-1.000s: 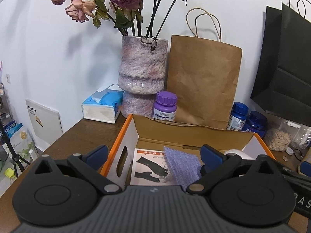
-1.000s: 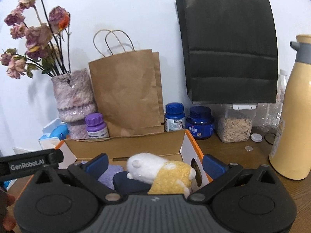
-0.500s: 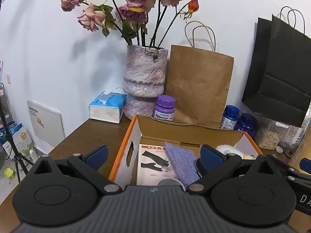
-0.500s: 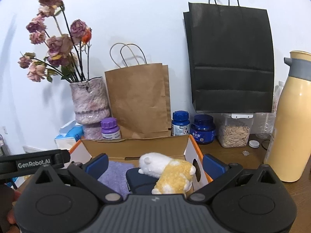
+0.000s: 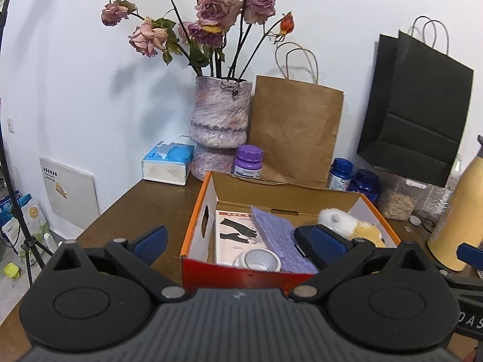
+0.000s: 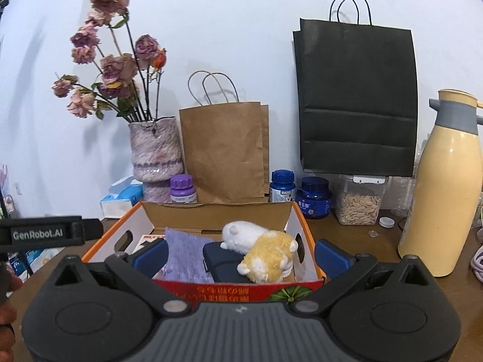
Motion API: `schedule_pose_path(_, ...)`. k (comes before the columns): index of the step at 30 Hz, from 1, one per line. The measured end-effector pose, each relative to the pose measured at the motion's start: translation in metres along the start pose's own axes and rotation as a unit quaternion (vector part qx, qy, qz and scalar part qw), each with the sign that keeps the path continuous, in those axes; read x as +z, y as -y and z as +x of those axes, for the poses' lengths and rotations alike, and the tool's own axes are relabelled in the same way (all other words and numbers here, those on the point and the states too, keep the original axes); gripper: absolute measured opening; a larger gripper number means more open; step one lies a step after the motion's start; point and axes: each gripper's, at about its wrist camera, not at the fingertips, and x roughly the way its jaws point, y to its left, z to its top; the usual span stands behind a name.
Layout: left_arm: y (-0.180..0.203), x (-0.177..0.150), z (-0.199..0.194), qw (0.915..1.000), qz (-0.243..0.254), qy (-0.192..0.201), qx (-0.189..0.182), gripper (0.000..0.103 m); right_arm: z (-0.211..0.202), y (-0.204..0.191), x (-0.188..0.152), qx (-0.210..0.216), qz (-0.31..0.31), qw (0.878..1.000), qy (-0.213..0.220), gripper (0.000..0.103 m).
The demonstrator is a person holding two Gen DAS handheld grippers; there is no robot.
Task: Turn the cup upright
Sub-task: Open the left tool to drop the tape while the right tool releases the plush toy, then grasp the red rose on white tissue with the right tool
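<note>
A white cup [image 5: 260, 261] with a silvery inside lies on its side in the near left corner of the orange cardboard box [image 5: 196, 215], its mouth facing me. My left gripper [image 5: 238, 239] is open, hanging in front of and slightly above the box's front wall, with the cup between and just beyond its fingertips. My right gripper [image 6: 241, 255] is also open before the box [image 6: 305, 227]; in its view the front wall hides the cup. Neither gripper holds anything.
The box also holds a purple cloth [image 5: 273, 230], a leaflet [image 5: 234, 232], a dark blue case [image 6: 222, 261] and a white-and-yellow plush toy [image 6: 265, 252]. Behind stand a flower vase [image 5: 220, 120], paper bags [image 5: 294, 132], jars [image 6: 314, 197] and a tissue box [image 5: 167, 164]. A yellow thermos [image 6: 443, 199] stands right.
Both grippers have drawn back from the box and sit farther from it. The box's red front wall and the cup inside have come into the left wrist view.
</note>
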Motion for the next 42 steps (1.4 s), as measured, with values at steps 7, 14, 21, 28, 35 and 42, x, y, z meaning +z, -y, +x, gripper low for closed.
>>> schedule_pose_path(7,-0.005,-0.018,-0.027,1.0000,0.001,-0.005,-0.007,0.103,-0.027,0.008,-0.014,0.003,-0.013,1.000,0.002,0.103)
schedule_pose_path(14,-0.010,-0.036,-0.042,0.9998,0.011,-0.018,0.000,0.103,-0.050,0.023,-0.031,0.008,-0.017,1.000,-0.005,0.103)
schedule_pose_path(21,-0.016,-0.055,-0.055,0.9993,0.018,-0.032,0.006,0.103,-0.069,0.036,-0.052,0.016,-0.015,1.000,-0.016,0.103)
schedule_pose_path(28,-0.025,-0.070,-0.066,0.9988,0.028,-0.041,0.005,0.103,-0.084,0.049,-0.071,0.016,-0.012,0.999,-0.034,0.103)
schedule_pose_path(35,-0.036,-0.082,-0.074,0.9985,0.027,-0.047,-0.002,0.103,-0.095,0.064,-0.089,0.013,-0.009,0.999,-0.047,0.103)
schedule_pose_path(42,-0.047,-0.089,-0.079,0.9985,0.026,-0.048,0.001,0.103,-0.099,0.078,-0.106,0.016,-0.013,0.998,-0.064,0.103)
